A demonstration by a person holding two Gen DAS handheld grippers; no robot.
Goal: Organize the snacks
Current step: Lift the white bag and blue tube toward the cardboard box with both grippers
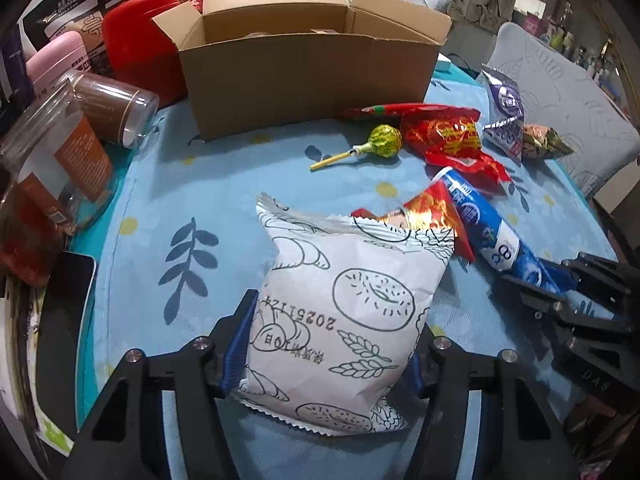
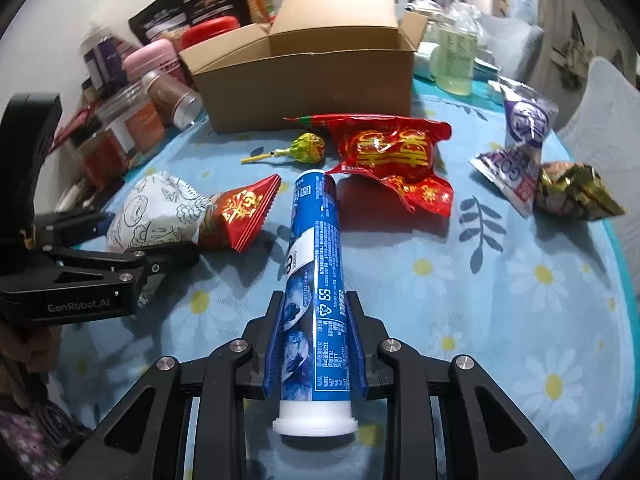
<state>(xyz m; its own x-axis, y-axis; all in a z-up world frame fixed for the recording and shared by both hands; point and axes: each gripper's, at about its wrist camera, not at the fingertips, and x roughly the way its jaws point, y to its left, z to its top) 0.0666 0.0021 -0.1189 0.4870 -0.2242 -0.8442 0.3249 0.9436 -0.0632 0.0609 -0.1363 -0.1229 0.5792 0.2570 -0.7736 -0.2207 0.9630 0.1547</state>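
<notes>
A white bread packet [image 1: 352, 300] printed with line drawings lies on the blue flowered tablecloth [image 1: 180, 184], and my left gripper [image 1: 332, 344] is shut on its sides. To its right, my right gripper [image 2: 316, 344] is shut on a blue tube [image 2: 316, 240] near its white cap; the tube points toward the open cardboard box [image 2: 304, 88]. A small red packet [image 2: 240, 212] lies between the bread packet [image 2: 160, 208] and the tube. A lollipop [image 2: 308, 146] and a larger red packet [image 2: 392, 148] lie in front of the box.
Purple packets [image 2: 524, 120] and a green-gold packet [image 2: 572, 188] sit at the right, near the table edge and a grey chair [image 1: 560, 92]. Jars [image 1: 116, 108], a red container [image 1: 136, 40] and a phone [image 1: 68, 292] crowd the left. A bottle [image 2: 456, 60] stands right of the box.
</notes>
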